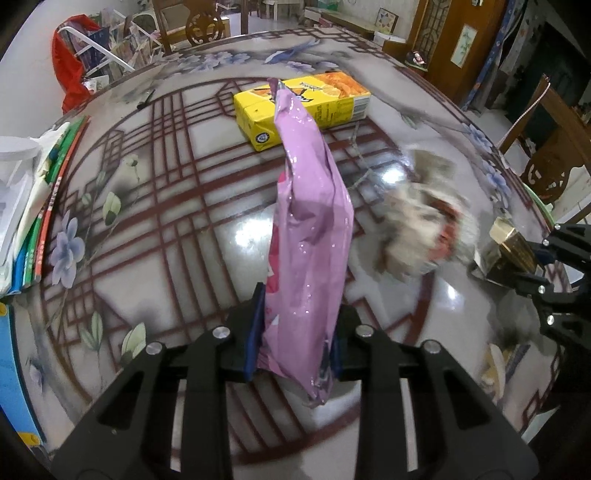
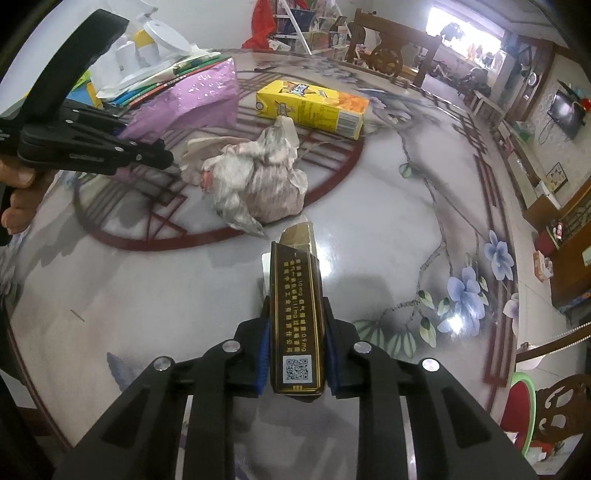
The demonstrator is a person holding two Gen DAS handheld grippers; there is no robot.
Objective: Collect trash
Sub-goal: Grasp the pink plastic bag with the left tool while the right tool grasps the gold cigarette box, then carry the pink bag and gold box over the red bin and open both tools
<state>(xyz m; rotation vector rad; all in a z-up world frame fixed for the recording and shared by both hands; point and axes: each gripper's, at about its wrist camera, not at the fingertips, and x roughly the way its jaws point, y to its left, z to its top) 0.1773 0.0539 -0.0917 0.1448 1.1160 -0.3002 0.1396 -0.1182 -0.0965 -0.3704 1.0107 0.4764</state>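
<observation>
My left gripper [image 1: 295,328] is shut on a pink foil wrapper [image 1: 310,229] and holds it upright above the round painted table [image 1: 155,206]. It also shows in the right wrist view [image 2: 192,99], with the left gripper [image 2: 122,147] at the left. My right gripper [image 2: 297,325] is shut on a dark brown and gold cigarette pack [image 2: 295,314], held above the table. The pack [image 1: 511,243] and right gripper [image 1: 532,273] show at the right in the left wrist view. A crumpled wad of paper trash [image 2: 255,181] lies on the table between both grippers, blurred in the left wrist view [image 1: 424,229]. A yellow juice carton [image 1: 303,110] lies on its side beyond, also in the right wrist view [image 2: 314,109].
A stack of books and papers [image 1: 44,206] with a white object [image 2: 166,37] on it sits at the table's left edge. Carved wooden chairs [image 1: 201,22] stand around the table. A red bag [image 1: 68,70] hangs on a rack behind. A red and green bin [image 2: 521,410] stands by the right edge.
</observation>
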